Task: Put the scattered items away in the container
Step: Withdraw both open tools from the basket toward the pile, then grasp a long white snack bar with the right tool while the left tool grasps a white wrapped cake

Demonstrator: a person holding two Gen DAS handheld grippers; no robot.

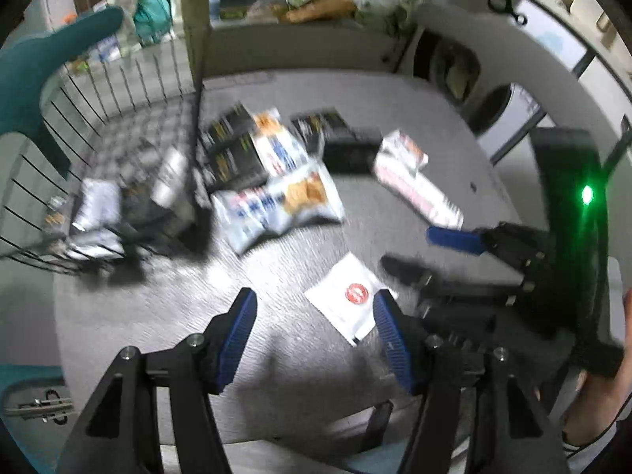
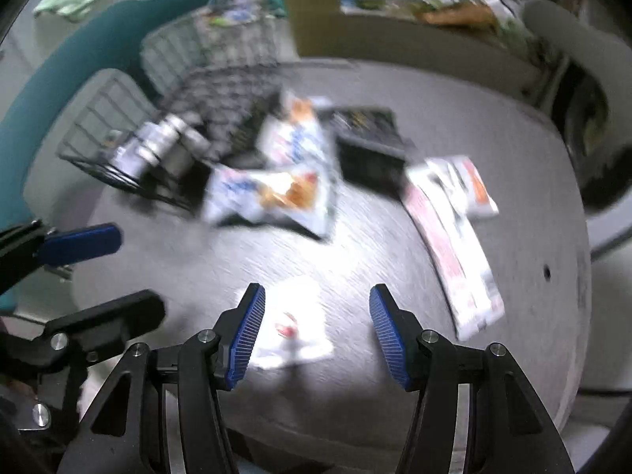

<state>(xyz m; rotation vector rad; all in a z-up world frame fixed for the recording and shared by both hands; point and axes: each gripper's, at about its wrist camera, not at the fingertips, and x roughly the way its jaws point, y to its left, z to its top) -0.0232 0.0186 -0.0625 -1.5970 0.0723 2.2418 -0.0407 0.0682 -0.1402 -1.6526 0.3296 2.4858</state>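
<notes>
A black wire basket (image 1: 98, 166) (image 2: 130, 130) stands at the table's left with cans and packets (image 1: 170, 173) inside. Snack bags (image 1: 276, 201) (image 2: 272, 193), black boxes (image 1: 347, 146) (image 2: 367, 146) and a long white-red packet (image 1: 414, 181) (image 2: 454, 245) lie scattered beside it. A small white sachet with a red mark (image 1: 351, 300) (image 2: 292, 324) lies near the front. My left gripper (image 1: 316, 335) is open and empty, left of the sachet. My right gripper (image 2: 316, 331) is open and empty, just above the sachet; it also shows in the left wrist view (image 1: 418, 249).
The round grey table (image 1: 197, 316) (image 2: 513, 150) carries everything. A teal chair (image 1: 51, 59) (image 2: 98, 51) stands behind the basket. A cluttered counter (image 1: 316, 4) lies beyond. The left gripper shows at the left in the right wrist view (image 2: 98, 272).
</notes>
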